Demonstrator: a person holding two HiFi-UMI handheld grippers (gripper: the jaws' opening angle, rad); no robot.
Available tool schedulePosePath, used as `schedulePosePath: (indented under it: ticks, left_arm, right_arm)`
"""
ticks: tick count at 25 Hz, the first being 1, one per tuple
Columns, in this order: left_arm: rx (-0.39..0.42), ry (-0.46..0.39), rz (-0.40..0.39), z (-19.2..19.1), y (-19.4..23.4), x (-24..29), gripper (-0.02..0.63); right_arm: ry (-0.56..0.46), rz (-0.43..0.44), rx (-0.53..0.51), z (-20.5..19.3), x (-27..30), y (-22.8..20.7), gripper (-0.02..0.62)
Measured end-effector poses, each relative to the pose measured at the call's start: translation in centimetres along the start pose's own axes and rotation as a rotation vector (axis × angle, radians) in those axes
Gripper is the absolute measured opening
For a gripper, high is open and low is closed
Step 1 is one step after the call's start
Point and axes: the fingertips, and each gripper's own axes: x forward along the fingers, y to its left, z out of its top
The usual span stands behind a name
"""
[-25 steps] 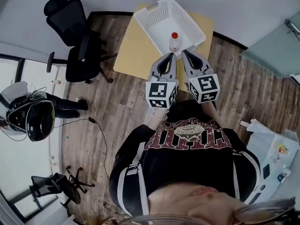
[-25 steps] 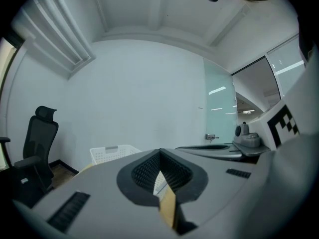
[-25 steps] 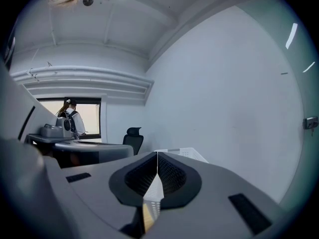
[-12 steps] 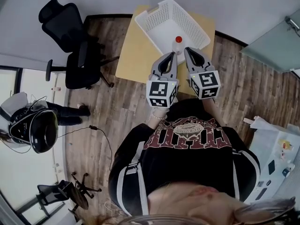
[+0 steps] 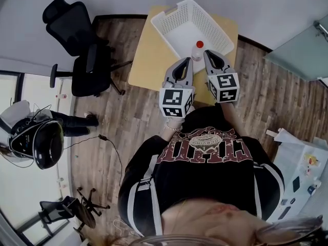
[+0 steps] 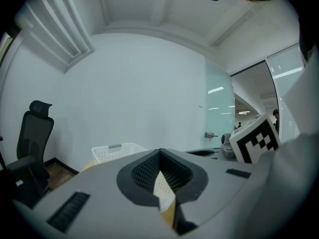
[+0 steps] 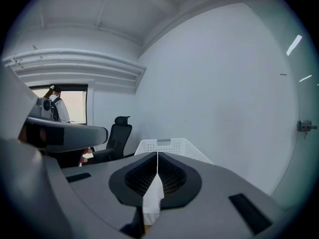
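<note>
Wood tabletop [image 5: 146, 60] carries perforated basket [image 5: 177, 6]; left hand-held gripper [image 5: 189, 60] and right hand-held gripper [image 5: 207, 53] closed.

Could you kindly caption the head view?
Left gripper and right gripper, both shut, above a table with white basket and red-capped bottle.

Looks along the left gripper [image 6: 159, 151]: jaws pressed together tip to tip, nothing between them. Just past the tips, a white basket [image 6: 117, 152] standing on the tan surface [image 6: 92, 165]. At far left, a black office chair [image 6: 31, 144] against the pale wall. At right, a black-and-white marker cube [image 6: 254, 140] before a glass partition [image 6: 219, 108].
</note>
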Motion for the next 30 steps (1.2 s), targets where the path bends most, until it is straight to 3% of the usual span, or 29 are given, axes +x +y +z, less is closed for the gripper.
schedulePosePath:
  ticks: [23, 30]
  left_arm:
    - [-0.031, 0.003, 0.081, -0.2, 1.9, -0.1, 0.046]
    - [-0.041, 0.007, 0.098, -0.6, 2.8, -0.2, 0.047]
  right_arm:
    - [0.122, 0.039, -0.039, -2.7, 5.8, -1.7, 0.021]
    - [0.195, 0.057, -0.054, -4.2, 8.0, -1.8, 0.114]
